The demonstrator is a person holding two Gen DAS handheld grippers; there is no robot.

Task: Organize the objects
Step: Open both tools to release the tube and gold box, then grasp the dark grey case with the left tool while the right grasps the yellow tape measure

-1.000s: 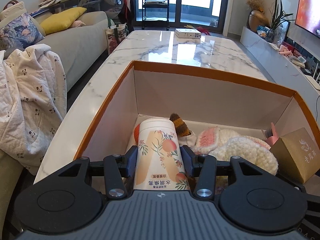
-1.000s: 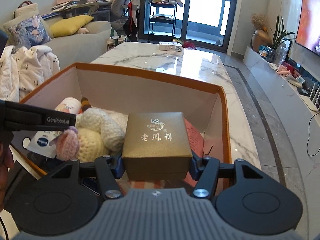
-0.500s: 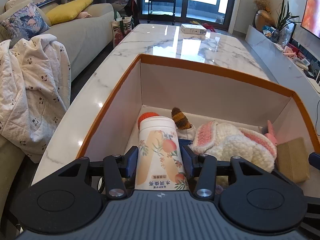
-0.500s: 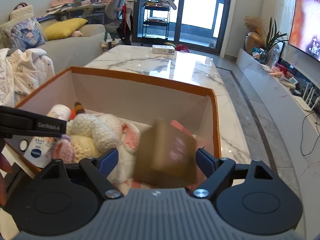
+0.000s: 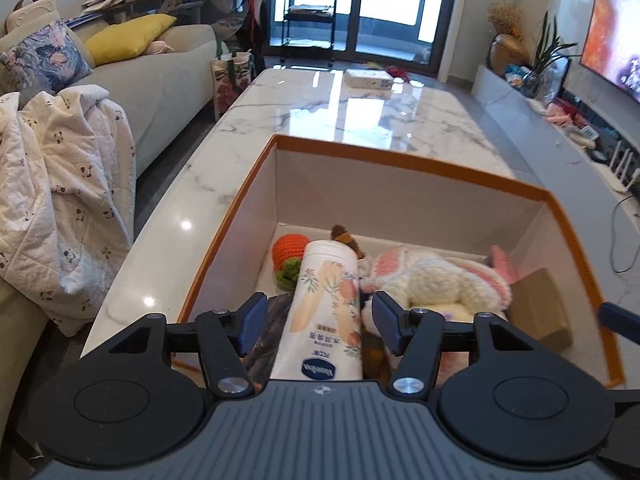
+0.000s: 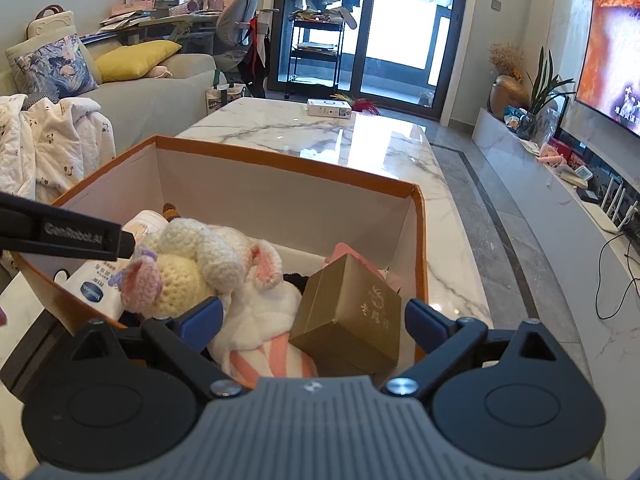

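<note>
While both claws hang over an orange-rimmed box [image 5: 404, 162] on a marble table [image 5: 360, 120], their jaws have just been opening. Left gripper [image 5: 320, 322]: pads parted about halfway, a floral lotion bottle [image 5: 326, 312] lying between them, apparently released, pointing toward 12 o'clock. Right gripper [image 6: 314, 318]: spread wide, gripping nothing; a gold gift box [image 6: 348, 312] sits tilted inside the box between the fingers, clear of both. Crocheted plush toys [image 6: 200, 268] fill the box at 10 o'clock of the gold one.
</note>
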